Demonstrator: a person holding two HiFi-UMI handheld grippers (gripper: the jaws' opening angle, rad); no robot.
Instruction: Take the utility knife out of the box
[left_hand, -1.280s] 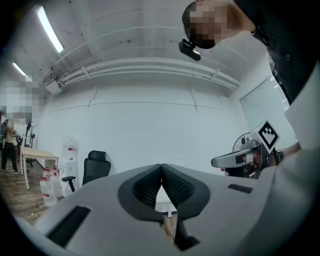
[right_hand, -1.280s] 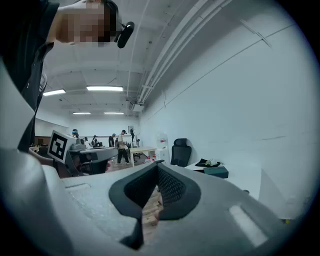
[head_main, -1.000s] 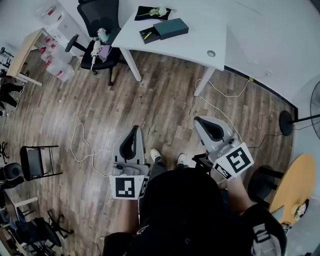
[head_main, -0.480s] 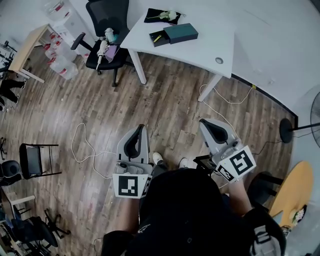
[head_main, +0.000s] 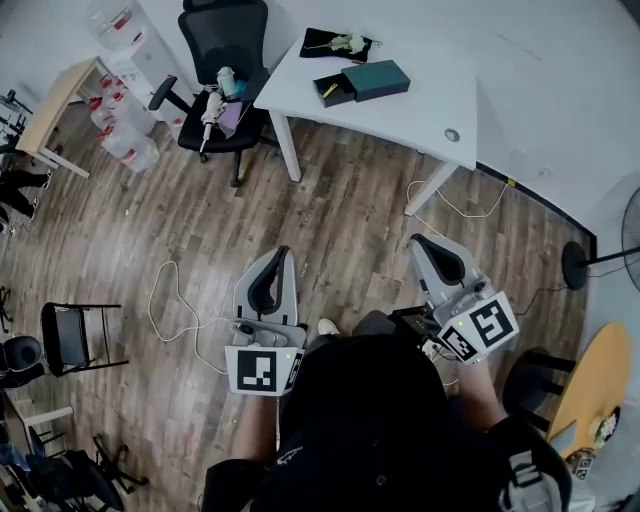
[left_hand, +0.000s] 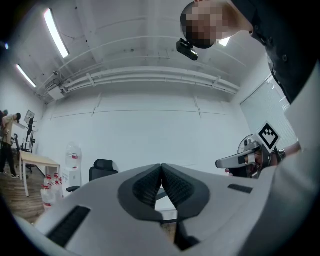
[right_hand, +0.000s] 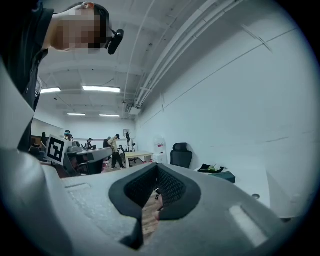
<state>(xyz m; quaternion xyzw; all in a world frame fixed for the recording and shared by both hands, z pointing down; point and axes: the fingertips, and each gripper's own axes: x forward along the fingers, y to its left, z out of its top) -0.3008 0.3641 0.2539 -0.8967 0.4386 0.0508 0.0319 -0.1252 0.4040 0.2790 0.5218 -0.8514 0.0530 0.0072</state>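
Observation:
A dark teal box (head_main: 381, 77) lies on the white table (head_main: 420, 100) at the far side of the room. Its black tray (head_main: 333, 90) is slid out, and a yellow utility knife (head_main: 328, 90) lies in it. The right gripper view shows the same box (right_hand: 226, 175) far off. Both grippers hang over the wooden floor in front of the person, well short of the table. My left gripper (head_main: 277, 254) (left_hand: 161, 165) is shut with nothing in it. The pads of my right gripper (head_main: 425, 241) (right_hand: 157, 165) meet at the tip, also with nothing between them.
A black cloth with flowers (head_main: 338, 44) lies behind the box. A black office chair (head_main: 220, 60) loaded with items stands left of the table, with water bottles (head_main: 125, 140) beyond it. Cables (head_main: 170, 300) trail over the floor. A fan stand (head_main: 575, 265) and a round wooden table (head_main: 590, 380) are at the right.
The table with the box has come lower in the head view, so it is nearer. Both grippers have travelled forward towards it and stayed shut.

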